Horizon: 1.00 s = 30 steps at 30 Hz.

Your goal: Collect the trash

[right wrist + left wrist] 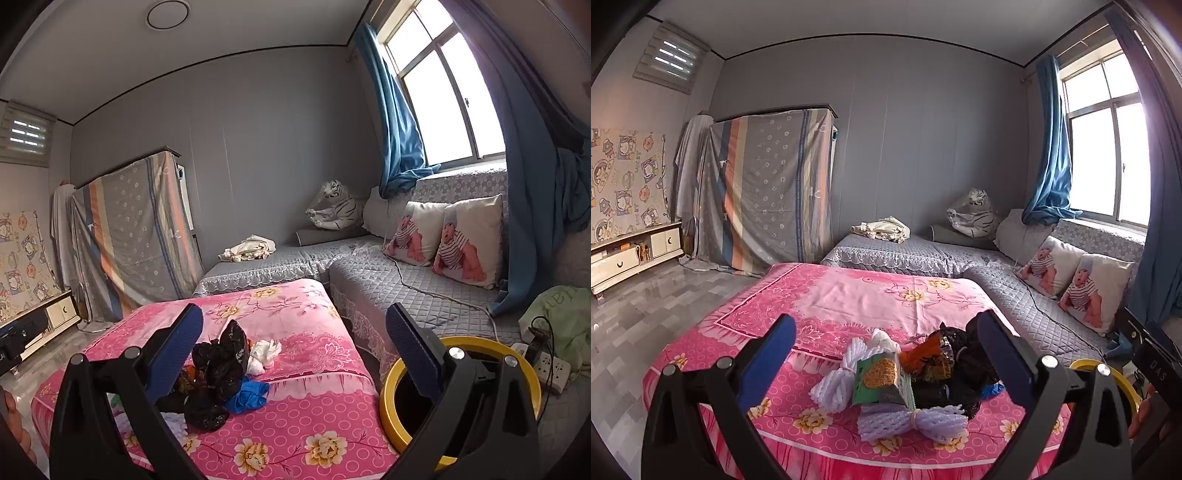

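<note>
Both jaws wide and empty, left gripper and right gripper face the near-edge trash pile on the pink floral-covered table; judged step: approach, next closing on one piece for the yellow-rimmed round bin.

Count of items on the pink floral bedspread, clustered at its near edge:

- Foam fruit nets: two, pale lilac-white; one at the near edge, one toward the left edge.
- Snack wrappers: two; one green, one orange-brown.
- Black plastic bags: one crumpled mass; the number of separate bags cannot be told.
- Blue crumpled item: one.
- White crumpled item: one.

Beside the right edge of the bedspread:

- Yellow-rimmed bin: one.

On the grey quilted sofa:

- Baby-print cushions: two.
- Plush white tiger: one.
- Power strip: one.
</note>
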Available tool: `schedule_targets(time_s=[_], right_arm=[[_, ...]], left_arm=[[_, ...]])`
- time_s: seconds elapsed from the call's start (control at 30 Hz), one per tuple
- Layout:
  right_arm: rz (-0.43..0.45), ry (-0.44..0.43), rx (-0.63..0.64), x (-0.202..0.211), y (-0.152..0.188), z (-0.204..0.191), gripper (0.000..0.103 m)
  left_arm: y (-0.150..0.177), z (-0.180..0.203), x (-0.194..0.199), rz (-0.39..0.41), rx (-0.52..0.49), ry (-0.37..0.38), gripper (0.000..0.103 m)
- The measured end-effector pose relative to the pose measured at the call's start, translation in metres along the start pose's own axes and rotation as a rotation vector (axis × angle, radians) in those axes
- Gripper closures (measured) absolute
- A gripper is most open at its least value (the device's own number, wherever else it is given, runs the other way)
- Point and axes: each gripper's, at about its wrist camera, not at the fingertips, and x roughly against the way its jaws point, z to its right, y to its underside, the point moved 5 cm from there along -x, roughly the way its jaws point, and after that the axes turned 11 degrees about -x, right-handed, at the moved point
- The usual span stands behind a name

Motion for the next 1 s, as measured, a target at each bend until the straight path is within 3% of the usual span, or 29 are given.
schedule_targets(time_s=[1.0], right_arm=[[-0.027,0.000,-0.012,-0.0053,0.0053,0.0017,0.008]], left_arm=[[0.0070,-0.0026,-0.0040,-0.021,0.025,-0.004,0.008]])
